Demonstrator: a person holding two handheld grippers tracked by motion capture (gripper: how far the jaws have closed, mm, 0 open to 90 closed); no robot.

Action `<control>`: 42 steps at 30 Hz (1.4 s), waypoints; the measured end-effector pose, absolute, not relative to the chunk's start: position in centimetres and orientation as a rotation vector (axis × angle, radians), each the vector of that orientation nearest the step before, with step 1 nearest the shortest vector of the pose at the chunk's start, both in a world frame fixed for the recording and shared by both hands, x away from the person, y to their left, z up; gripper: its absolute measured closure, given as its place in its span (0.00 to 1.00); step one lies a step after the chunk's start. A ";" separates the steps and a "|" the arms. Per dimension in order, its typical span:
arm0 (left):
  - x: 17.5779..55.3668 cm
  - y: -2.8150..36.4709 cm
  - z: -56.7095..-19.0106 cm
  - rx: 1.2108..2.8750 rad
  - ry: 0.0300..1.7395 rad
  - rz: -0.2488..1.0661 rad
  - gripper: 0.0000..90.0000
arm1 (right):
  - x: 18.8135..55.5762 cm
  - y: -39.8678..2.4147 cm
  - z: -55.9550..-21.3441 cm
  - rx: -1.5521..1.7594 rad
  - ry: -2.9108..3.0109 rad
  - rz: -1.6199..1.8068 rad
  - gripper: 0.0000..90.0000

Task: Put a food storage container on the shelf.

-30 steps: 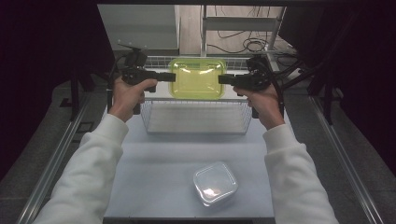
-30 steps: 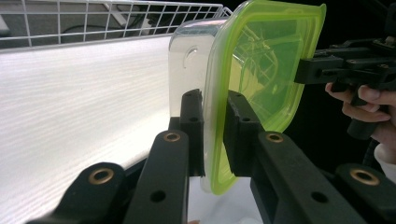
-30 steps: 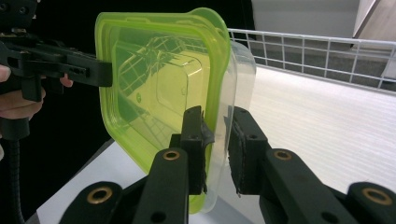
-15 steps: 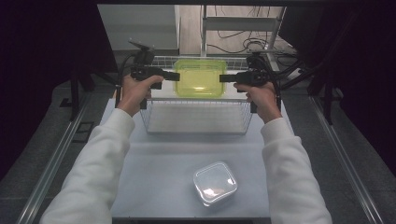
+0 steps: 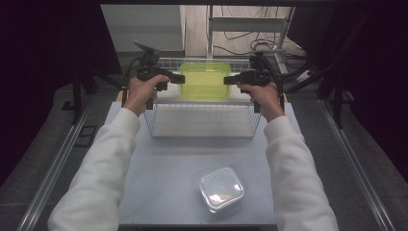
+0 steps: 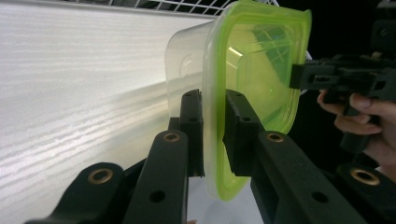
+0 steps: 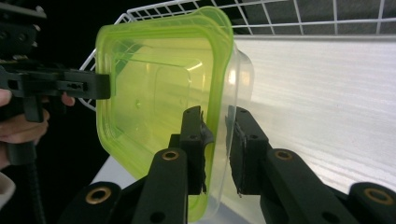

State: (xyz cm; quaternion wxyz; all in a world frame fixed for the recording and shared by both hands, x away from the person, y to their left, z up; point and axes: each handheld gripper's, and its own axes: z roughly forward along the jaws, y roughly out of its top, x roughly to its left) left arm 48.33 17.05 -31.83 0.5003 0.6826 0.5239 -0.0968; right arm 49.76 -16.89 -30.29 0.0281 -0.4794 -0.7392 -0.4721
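Note:
A clear tub with a yellow-green lid (image 5: 204, 81) hangs over the far part of a white wire basket (image 5: 202, 134). My left gripper (image 5: 180, 78) is shut on its left rim and my right gripper (image 5: 226, 79) on its right rim. In the left gripper view the jaws (image 6: 212, 100) pinch the green lid edge of the tub (image 6: 257, 70), with the other gripper (image 6: 299, 77) clamped on the far side. In the right gripper view the jaws (image 7: 219, 116) squeeze the rim of the tub (image 7: 154, 93), and the left gripper (image 7: 105, 86) grips it opposite.
A second clear lidded container (image 5: 221, 188) sits on the pale table (image 5: 163, 173) near the front edge, right of centre. The basket's wire walls stand under and around the held tub. Dark frame posts and cables lie beyond the table.
Both hands have carried the tub farther from the camera and a little lower over the basket. The arms are stretched out more. The grips have not changed.

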 end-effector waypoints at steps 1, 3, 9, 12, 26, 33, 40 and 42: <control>48.7 17.2 -32.1 1.635 1.274 -0.262 0.87 | 50.0 -16.9 -30.4 -1.494 -2.251 -1.449 0.84; 49.4 17.5 -32.5 1.598 1.295 -0.309 0.87 | 50.7 -16.9 -30.6 -1.519 -2.207 -1.435 0.83; 51.3 18.0 -34.0 1.486 1.353 -0.423 0.84 | 52.4 -16.9 -31.4 -1.614 -2.090 -1.375 0.79; 51.6 18.1 -34.2 1.471 1.349 -0.439 0.83 | 52.8 -17.0 -31.7 -1.638 -2.037 -1.386 0.80; 49.9 17.9 -32.6 1.550 1.334 -0.145 0.42 | 51.0 -16.0 -30.4 -1.704 -2.118 -1.520 0.39; 47.2 18.5 -30.5 1.588 1.236 0.011 0.32 | 49.2 -16.1 -29.0 -1.699 -2.322 -1.550 0.27; 43.0 18.2 -29.1 1.691 1.122 0.110 0.31 | 46.5 -16.8 -27.9 -1.593 -2.498 -1.559 0.25; 41.9 18.2 -29.2 1.697 1.095 0.087 0.30 | 45.6 -17.1 -27.7 -1.566 -2.540 -1.556 0.25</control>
